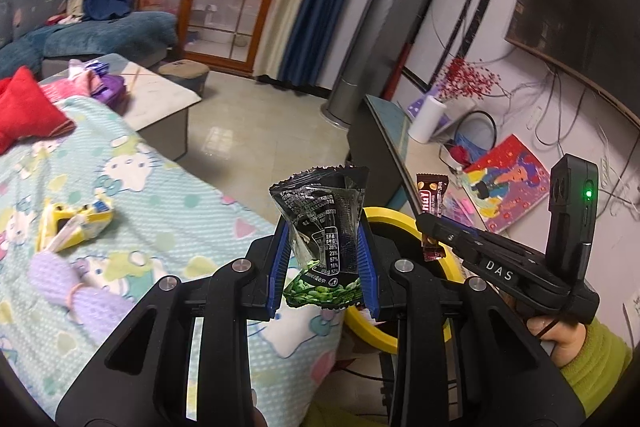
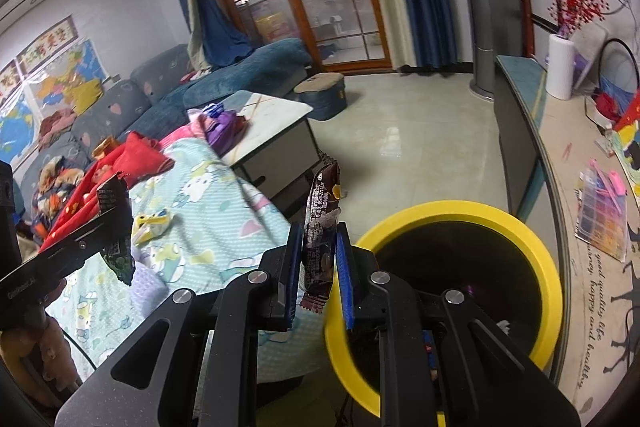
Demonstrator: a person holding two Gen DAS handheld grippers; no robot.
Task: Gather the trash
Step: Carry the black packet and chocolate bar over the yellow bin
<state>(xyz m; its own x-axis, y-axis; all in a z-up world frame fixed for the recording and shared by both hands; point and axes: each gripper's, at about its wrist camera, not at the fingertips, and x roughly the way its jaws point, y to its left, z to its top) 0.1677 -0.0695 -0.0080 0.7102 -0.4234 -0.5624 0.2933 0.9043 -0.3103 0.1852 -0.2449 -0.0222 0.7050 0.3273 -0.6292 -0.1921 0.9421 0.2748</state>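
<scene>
My left gripper [image 1: 323,231] is shut on a crumpled black and green snack packet [image 1: 322,227], held upright above the edge of the bed. My right gripper [image 2: 319,234] is shut on a dark brown candy bar wrapper [image 2: 320,227], which stands up between the blue pads. A yellow-rimmed bin [image 2: 460,211] with a dark inside stands on the floor just right of the bed, below and right of the right gripper. In the left wrist view the right gripper [image 1: 430,223] with its brown wrapper [image 1: 432,199] hovers over the bin's rim [image 1: 390,217]. The left gripper's black packet [image 2: 116,227] shows at the left of the right wrist view.
A mint cartoon-print blanket [image 1: 160,227] covers the bed, with a yellow wrapper [image 1: 72,223], a lilac item [image 1: 72,287] and a red cushion [image 1: 28,107] on it. A white low table [image 2: 272,123] stands beyond. A cabinet [image 2: 520,131] with clutter runs along the right wall.
</scene>
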